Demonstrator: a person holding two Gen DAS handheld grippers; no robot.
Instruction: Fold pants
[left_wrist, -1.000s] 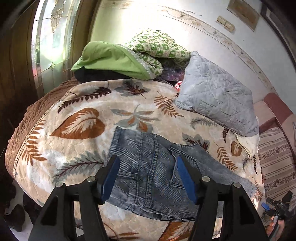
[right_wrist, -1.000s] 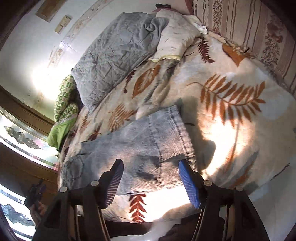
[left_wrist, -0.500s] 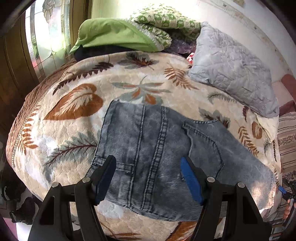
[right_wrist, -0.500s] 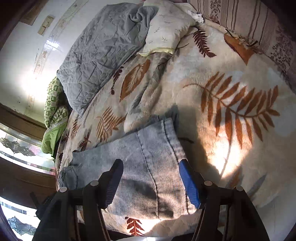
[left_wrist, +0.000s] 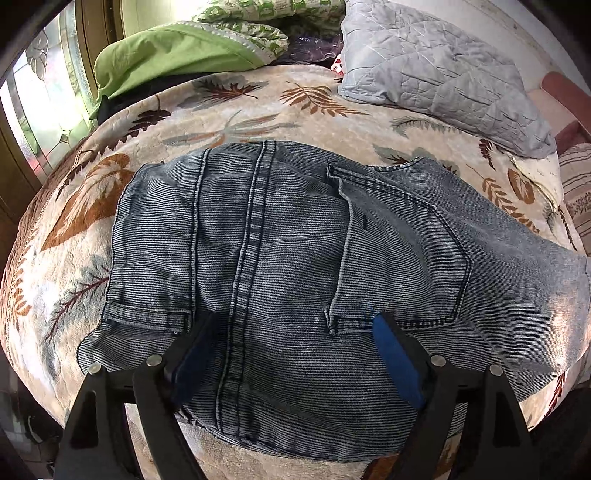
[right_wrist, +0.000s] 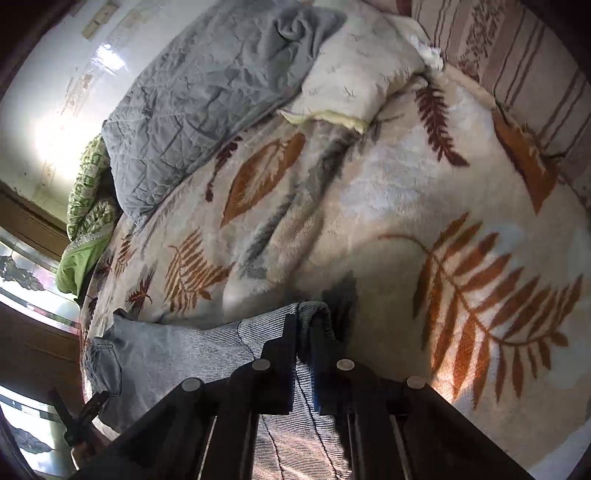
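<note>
Right gripper: jaws clamped on the hem end of the jeans. Left gripper: jaws wide and opening, straddling the waist end, pads not pinching. Jeans lie flat on the leaf-print blanket on the bed; grey quilted pillow and green bedding beyond.

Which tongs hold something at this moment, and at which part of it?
The right tongs are shut on the jeans at the leg hem. The left tongs are opening above the waist end, gripping nothing.
</note>
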